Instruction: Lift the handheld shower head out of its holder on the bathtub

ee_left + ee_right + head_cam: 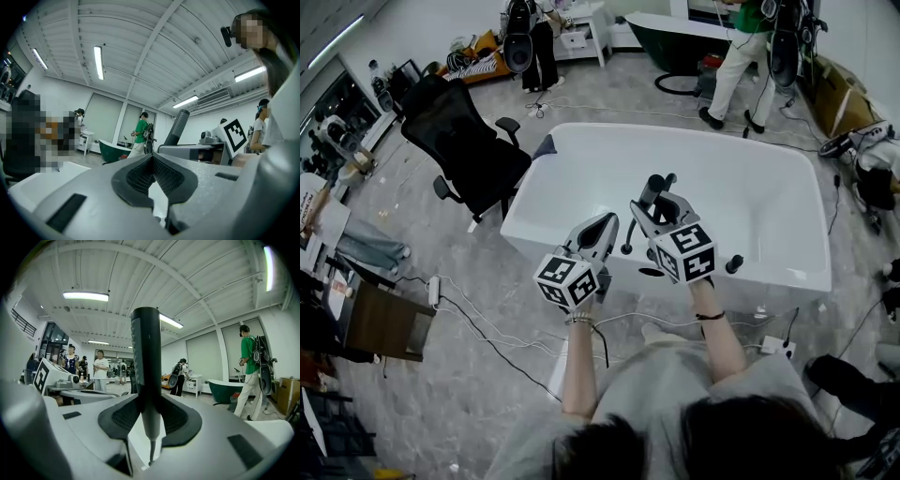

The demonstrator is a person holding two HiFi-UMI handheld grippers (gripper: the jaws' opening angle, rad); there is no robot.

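The handheld shower head (654,190) is a dark stick-shaped handle. It stands upright between the jaws of my right gripper (649,208), above the near rim of the white bathtub (581,141). In the right gripper view the shower head (146,357) rises straight up through the right gripper (149,413), whose pads press on its lower part, and a thin stem hangs below. My left gripper (605,225) hovers just left of it, jaws together and empty. In the left gripper view the shower head (177,126) shows to the right, beyond the left gripper (152,161).
Black tap knobs (734,264) and a dark fitting (652,272) sit on the tub's near rim. A black office chair (459,141) stands left of the tub. Cables (487,328) trail over the floor. People (736,56) and a green tub (675,42) are at the back.
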